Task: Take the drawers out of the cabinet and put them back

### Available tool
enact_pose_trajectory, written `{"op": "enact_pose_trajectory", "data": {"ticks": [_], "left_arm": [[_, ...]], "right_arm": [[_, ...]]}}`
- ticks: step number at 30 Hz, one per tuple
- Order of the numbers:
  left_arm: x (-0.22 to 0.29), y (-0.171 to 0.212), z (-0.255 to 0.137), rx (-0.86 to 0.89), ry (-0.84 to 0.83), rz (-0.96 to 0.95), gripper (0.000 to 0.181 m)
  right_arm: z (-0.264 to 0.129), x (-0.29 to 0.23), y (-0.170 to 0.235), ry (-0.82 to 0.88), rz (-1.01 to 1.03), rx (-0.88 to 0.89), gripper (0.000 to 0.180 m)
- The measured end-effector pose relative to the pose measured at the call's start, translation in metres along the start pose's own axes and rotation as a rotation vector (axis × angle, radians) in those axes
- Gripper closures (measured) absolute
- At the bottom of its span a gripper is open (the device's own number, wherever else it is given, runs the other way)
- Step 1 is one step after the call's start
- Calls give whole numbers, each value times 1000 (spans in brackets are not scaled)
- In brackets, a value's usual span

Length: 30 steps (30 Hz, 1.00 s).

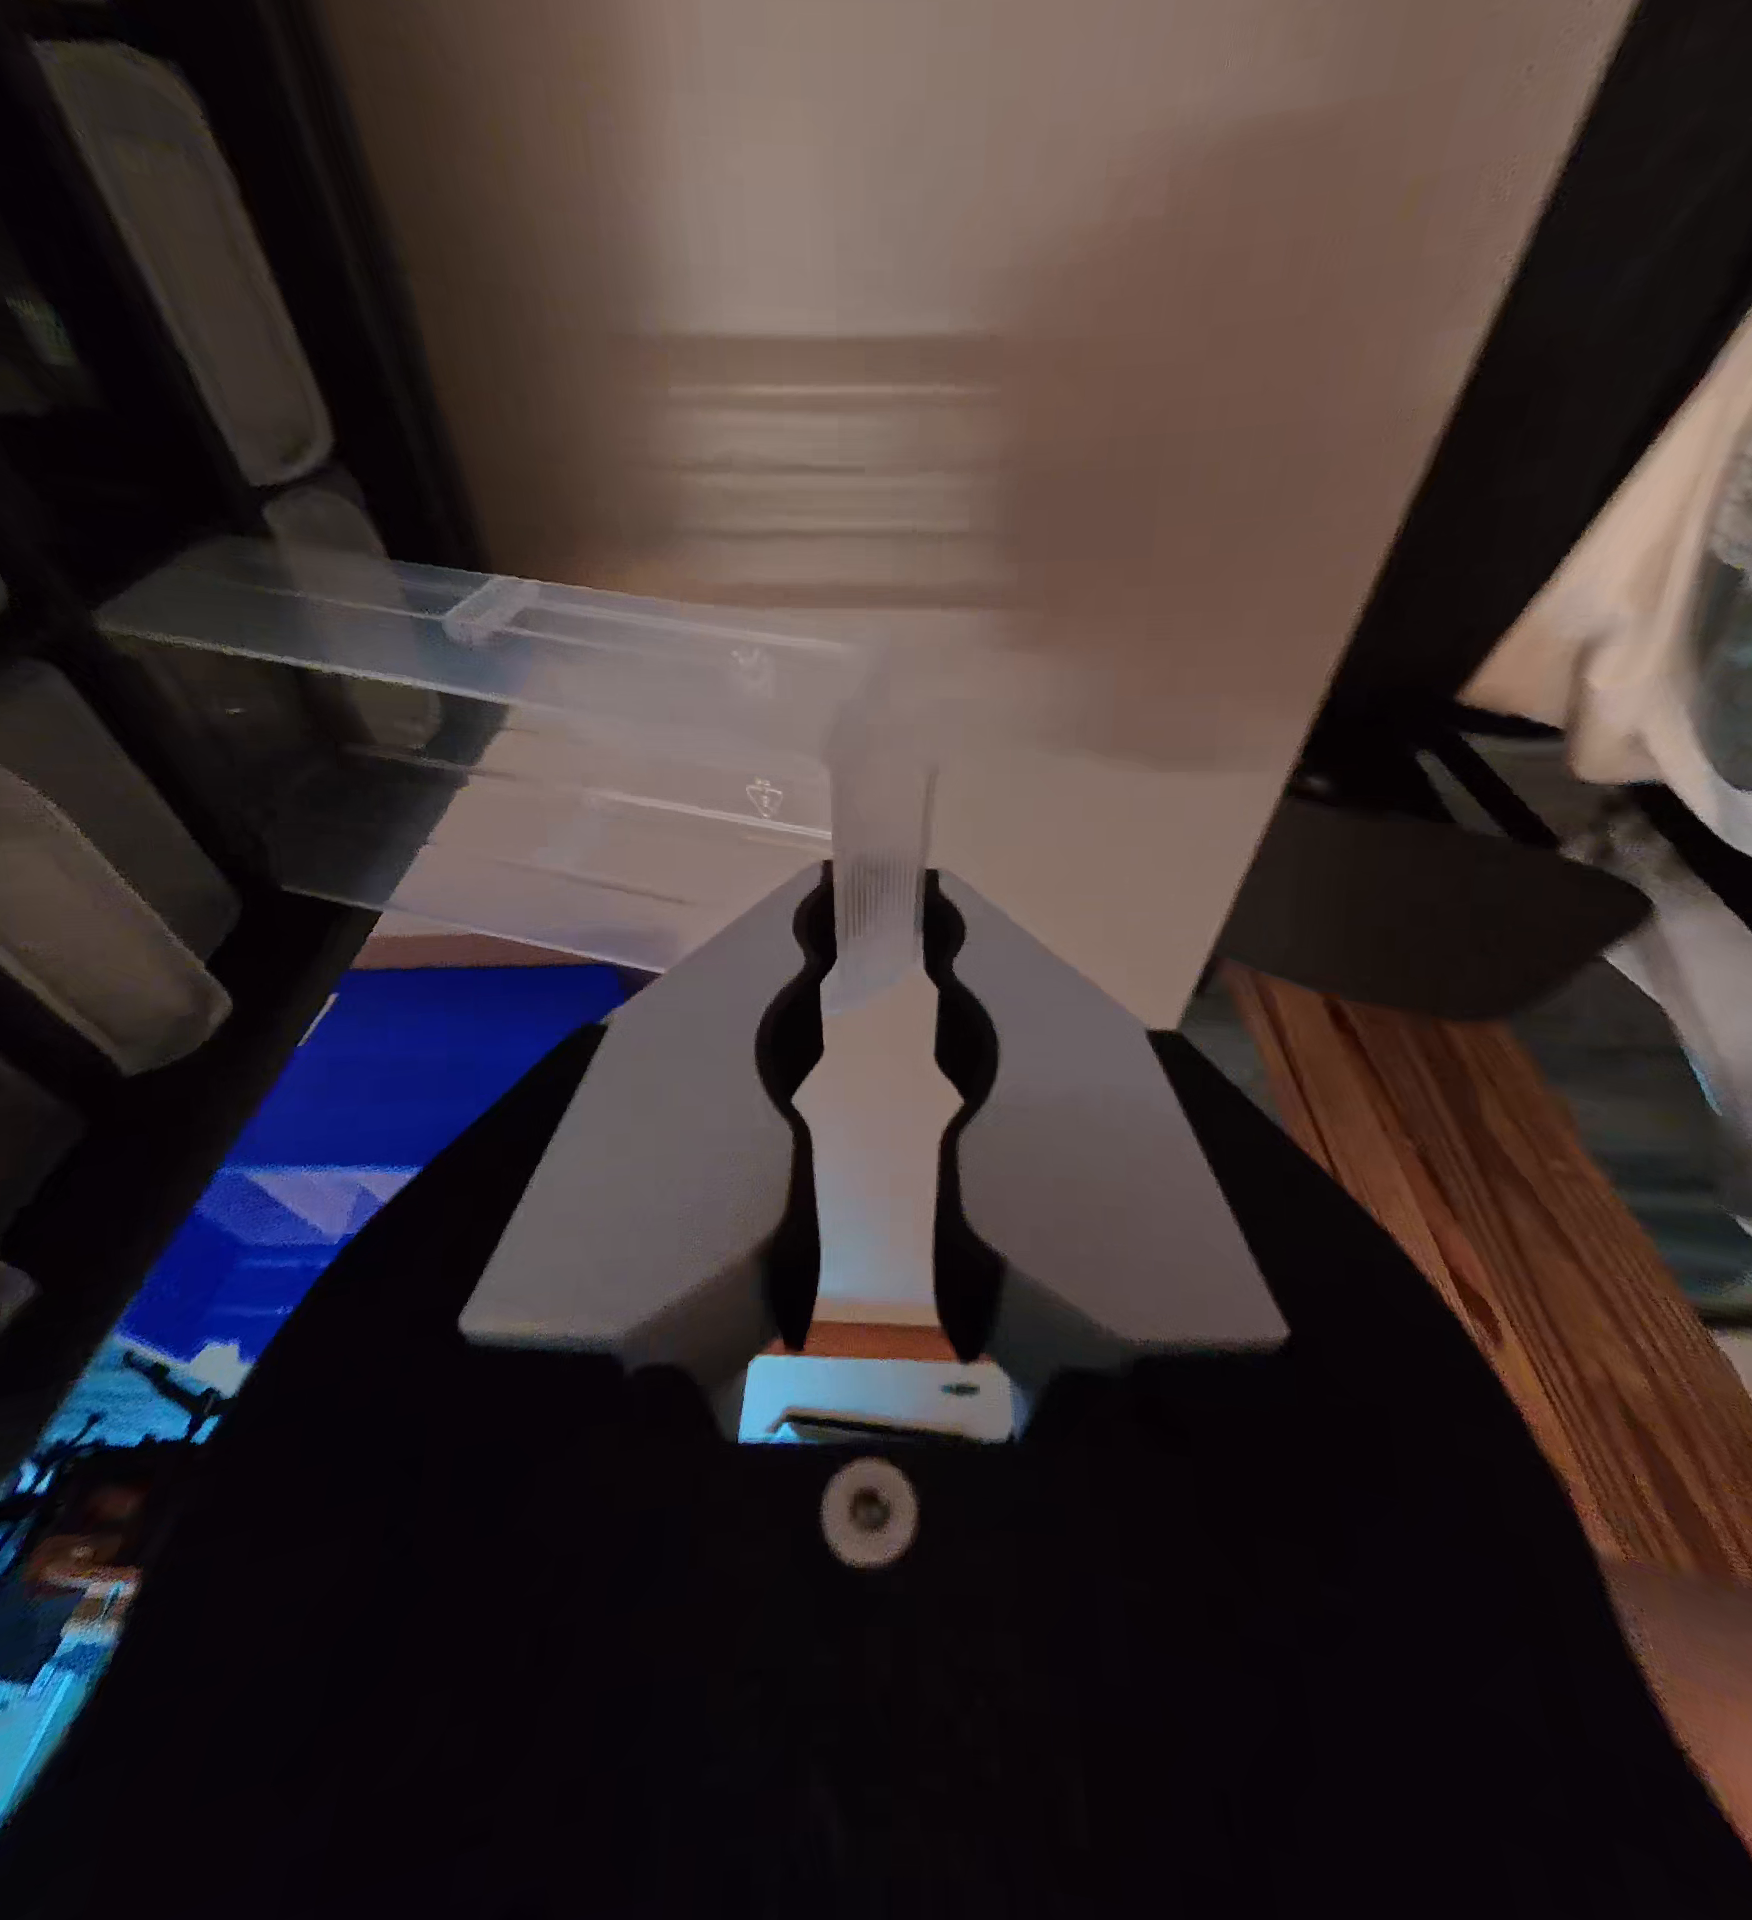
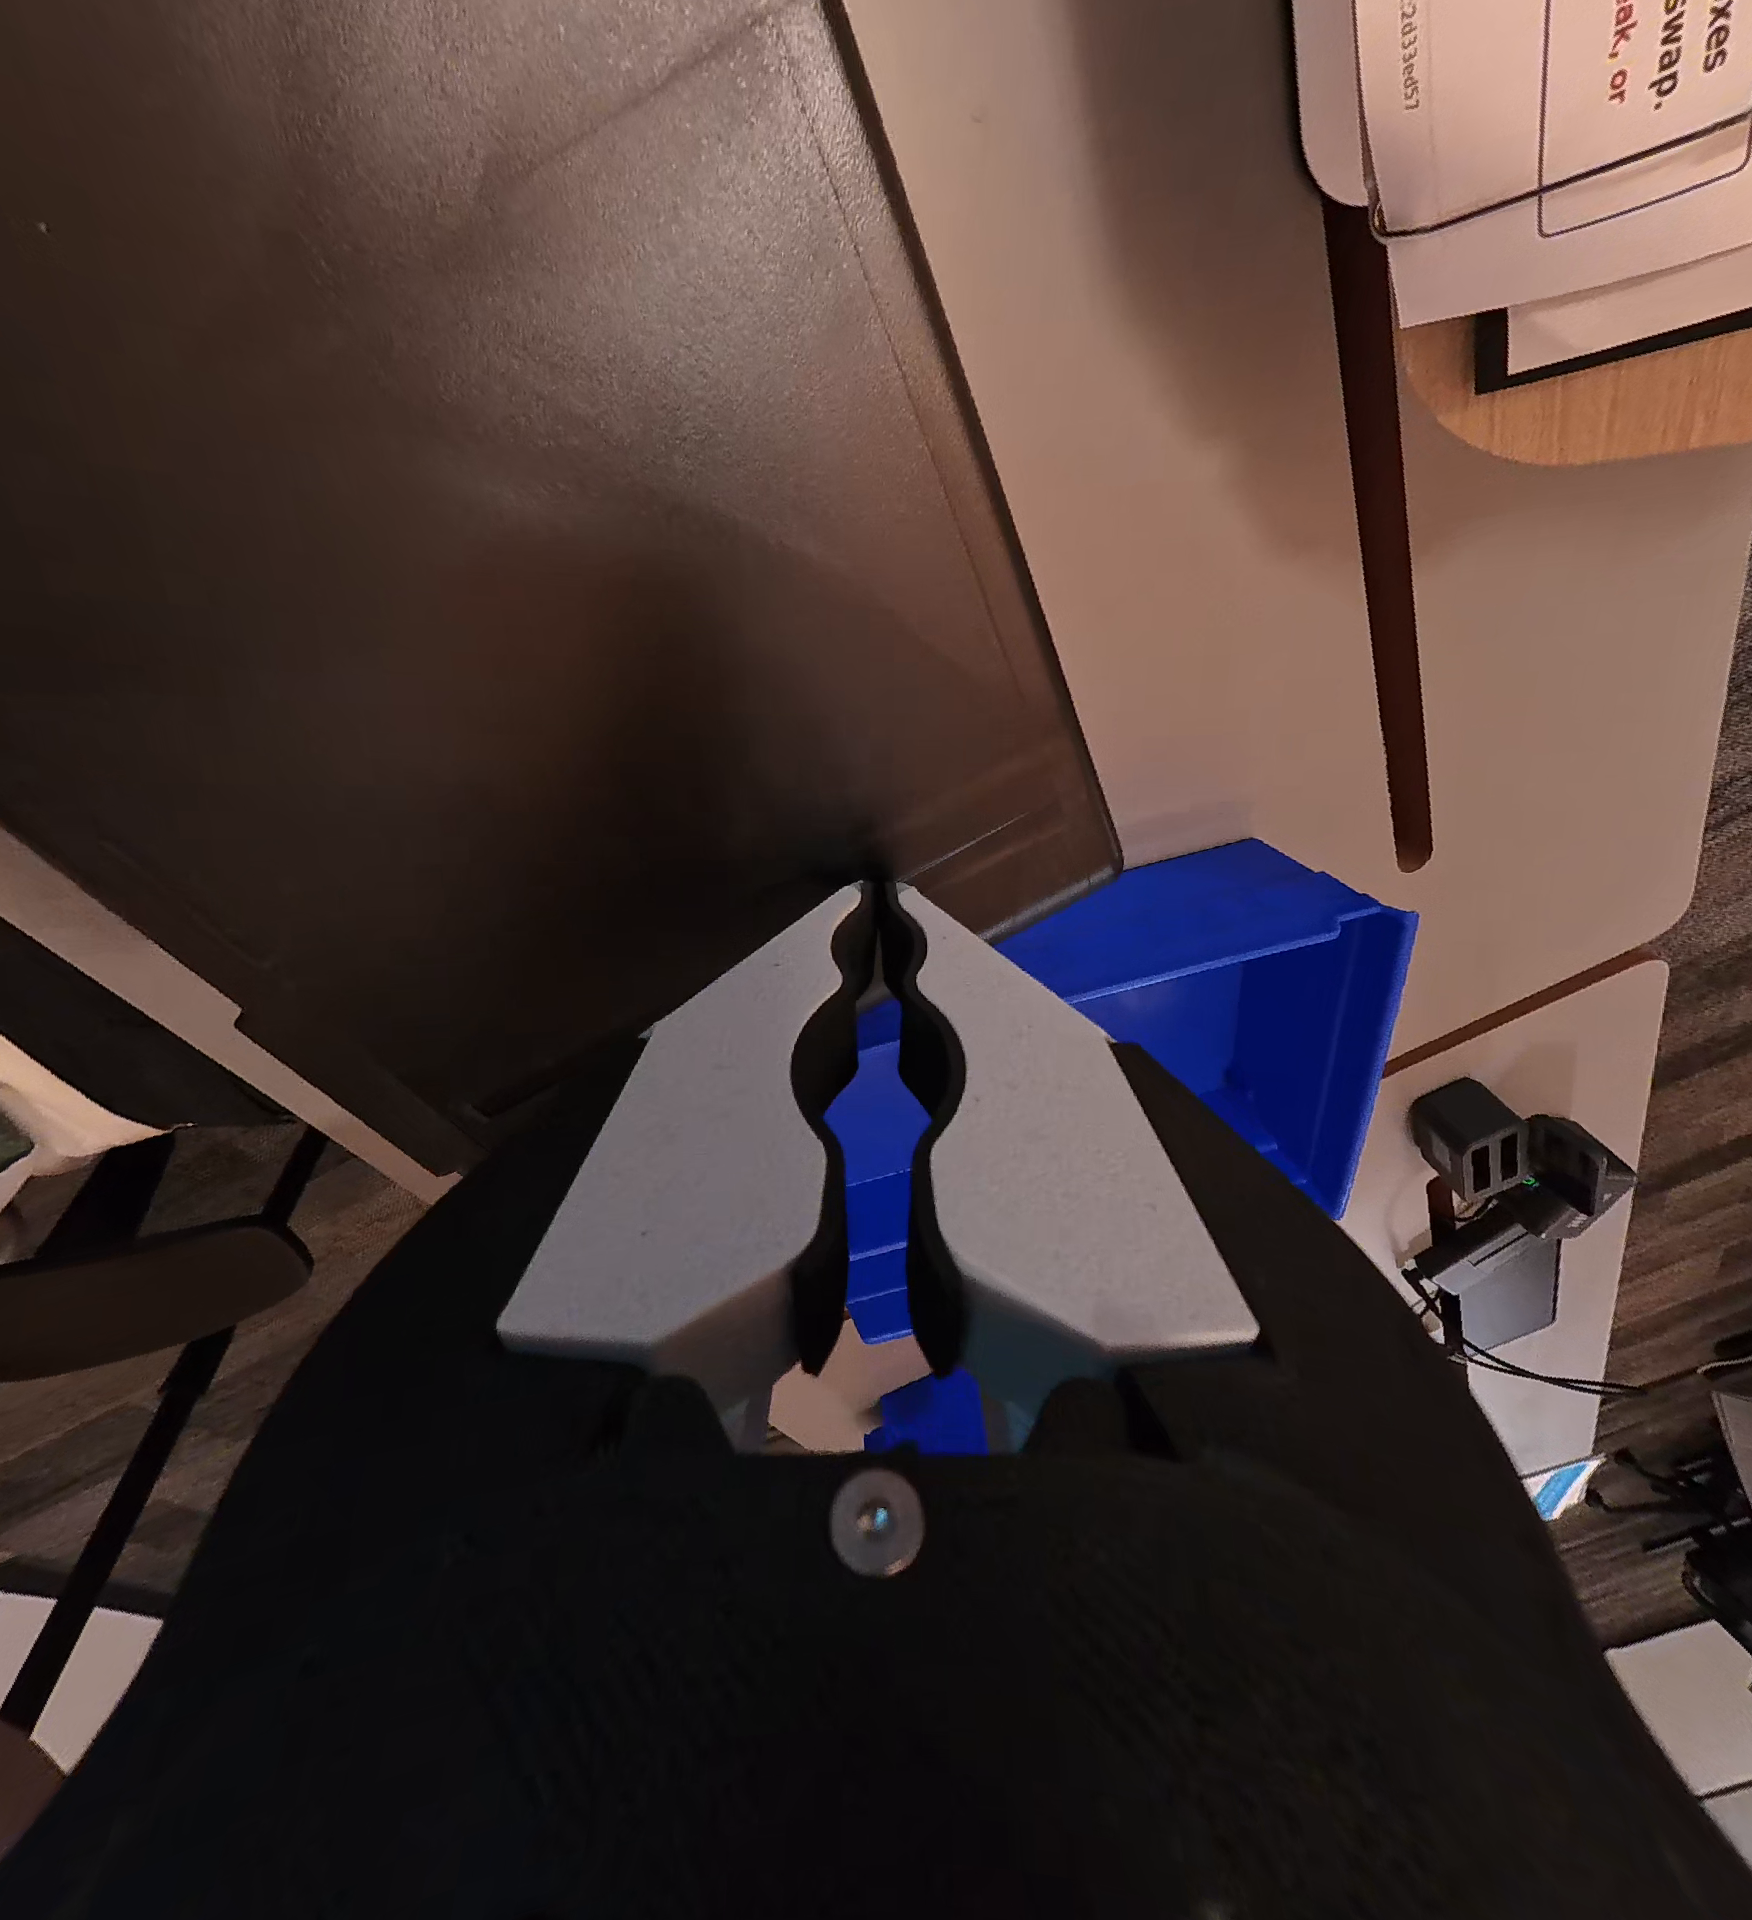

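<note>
Two grippers are at work on a dark cabinet [image 1: 72,727]; the left gripper [image 1: 877,883] pinches the ribbed tab of a clear drawer [image 1: 560,727] between its tips, and the drawer sticks out of the cabinet's front, its inner end lost in the dark slot. Motion blur smears the drawer's front edge and the beige wall behind; neighbouring drawers are only grey, hazy fronts, cut off at the left edge. The right gripper [image 2: 877,894] has its tips pressed together against the cabinet's edge [image 2: 955,852]; whether they clamp a lip there cannot be told. Behind that gripper a blue bin [image 2: 1215,1018] is partly hidden.
</note>
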<state>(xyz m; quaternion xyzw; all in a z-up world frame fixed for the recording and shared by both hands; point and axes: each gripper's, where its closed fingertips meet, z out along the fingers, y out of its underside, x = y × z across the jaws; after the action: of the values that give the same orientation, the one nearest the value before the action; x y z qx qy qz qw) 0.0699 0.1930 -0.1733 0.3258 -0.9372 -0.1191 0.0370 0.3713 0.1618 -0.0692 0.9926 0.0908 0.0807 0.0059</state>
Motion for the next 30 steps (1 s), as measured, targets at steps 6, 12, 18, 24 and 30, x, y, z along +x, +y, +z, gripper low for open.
{"op": "enact_pose_trajectory", "data": {"ticks": [6, 12, 18, 24, 30], "left_arm": [[-6, -8, 5, 136, -270, -69, 166], [-12, -11, -1, 237, -554, -94, 164], [-15, -17, -10, 286, -962, -25, 161], [-12, -25, -19, 324, -1370, 64, 165], [-9, -24, -18, 367, -1680, 48, 169]], "right_arm": [[0, 0, 0, -16, 9, 18, 180], [0, 0, 0, -17, 12, 42, 180], [0, 0, -1, -35, 27, 80, 180], [0, 0, -1, -21, 19, 79, 180], [0, 1, -1, -8, 11, 59, 180]]}}
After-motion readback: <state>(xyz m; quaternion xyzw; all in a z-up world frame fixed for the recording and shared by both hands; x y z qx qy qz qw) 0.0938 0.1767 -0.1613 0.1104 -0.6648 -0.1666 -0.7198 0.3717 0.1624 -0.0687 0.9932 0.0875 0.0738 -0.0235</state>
